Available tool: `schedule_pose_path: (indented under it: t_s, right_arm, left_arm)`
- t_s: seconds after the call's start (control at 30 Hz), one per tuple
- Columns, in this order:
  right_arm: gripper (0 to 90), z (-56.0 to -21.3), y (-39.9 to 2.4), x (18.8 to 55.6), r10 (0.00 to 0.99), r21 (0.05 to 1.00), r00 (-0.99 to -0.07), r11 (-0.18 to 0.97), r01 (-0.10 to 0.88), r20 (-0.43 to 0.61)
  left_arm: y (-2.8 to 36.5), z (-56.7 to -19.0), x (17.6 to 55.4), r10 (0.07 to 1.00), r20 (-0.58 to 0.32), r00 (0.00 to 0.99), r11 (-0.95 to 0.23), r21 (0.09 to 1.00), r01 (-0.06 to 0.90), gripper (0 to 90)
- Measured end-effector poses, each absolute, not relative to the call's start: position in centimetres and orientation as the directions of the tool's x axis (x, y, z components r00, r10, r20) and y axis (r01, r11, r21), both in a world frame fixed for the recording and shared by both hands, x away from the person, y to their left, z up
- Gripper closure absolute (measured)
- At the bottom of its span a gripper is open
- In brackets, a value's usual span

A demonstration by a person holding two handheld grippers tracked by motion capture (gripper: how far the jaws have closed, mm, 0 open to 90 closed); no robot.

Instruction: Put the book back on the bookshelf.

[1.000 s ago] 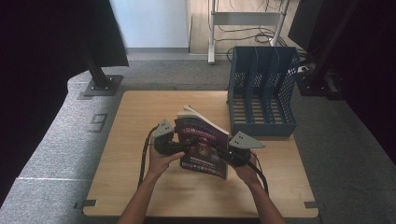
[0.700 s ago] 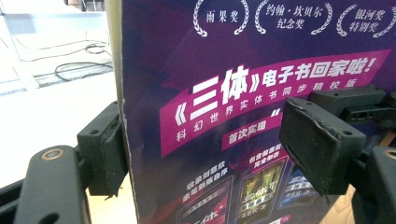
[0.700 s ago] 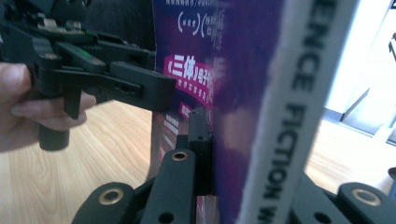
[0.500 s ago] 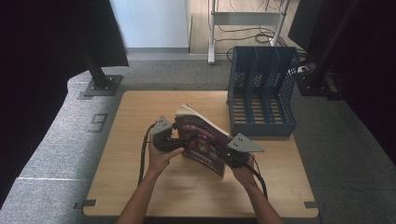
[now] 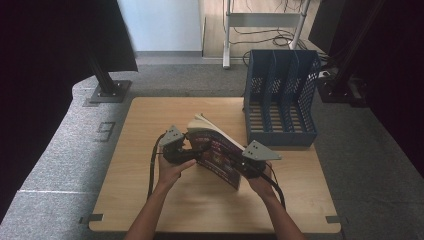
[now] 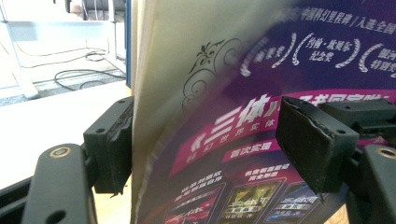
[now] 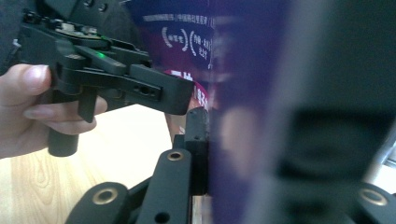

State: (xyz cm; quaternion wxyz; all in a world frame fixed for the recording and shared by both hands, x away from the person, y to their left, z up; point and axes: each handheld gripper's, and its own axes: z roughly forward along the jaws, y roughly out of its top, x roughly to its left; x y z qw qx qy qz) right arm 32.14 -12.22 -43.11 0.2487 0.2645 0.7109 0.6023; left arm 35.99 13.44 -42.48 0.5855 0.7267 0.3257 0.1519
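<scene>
1. Book (image 5: 220,152) position: it is held tilted above the middle of the table (image 5: 150,210), between both grippers, with the blue file rack (image 5: 280,100) standing just beyond it at the far right. The fanned page edge faces away from the person; the purple cover faces the camera in the high view.

2. Right gripper (image 5: 248,167): its jaws are clamped on the book's near lower corner. In the right gripper view the left pad presses flat against the cover, and the other jaw is a blur behind it.

3. Left gripper (image 6: 205,149): its jaws stand wide, with the book between them. One pad touches the page block; the other stands clear of the cover. They have just been closing a little, but there is no grip yet.

4. Risk, single support: the book likely hangs from the right gripper alone. A corner hold on a thick paperback may let it pivot or slip out, dropping it onto the table.

5. Risk, page splay: if the left jaws close on the loose page edge only, the cover could bow and pages crease.

6. Risk, rack entry: a tilted book may catch on a divider of the rack. Squaring it upright before approach would probably prevent this.
</scene>
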Motion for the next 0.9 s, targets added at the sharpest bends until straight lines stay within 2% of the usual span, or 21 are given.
schedule_pose_path:
  t_s: [0.37,0.7,0.9]
  right_arm:
    - [81.5,-43.1,-12.2,32.0,0.69,0.989,-0.724,0.121,0.086,-0.021]
    - [81.7,-43.0,-12.7,32.2,0.705,0.992,-0.709,0.091,0.087,-0.003]
    - [81.7,-42.8,-13.0,32.1,0.711,0.993,-0.703,0.082,0.08,-0.002]
  left_arm:
    - [13.9,-42.5,35.5,0.681,-0.149,0.717,-0.099,0.952,0.291,23.4]
    - [14.6,-44.6,35.0,0.693,-0.17,0.701,-0.108,0.937,0.333,23.3]
    - [14.9,-45.4,34.6,0.698,-0.159,0.699,-0.115,0.938,0.328,23.7]
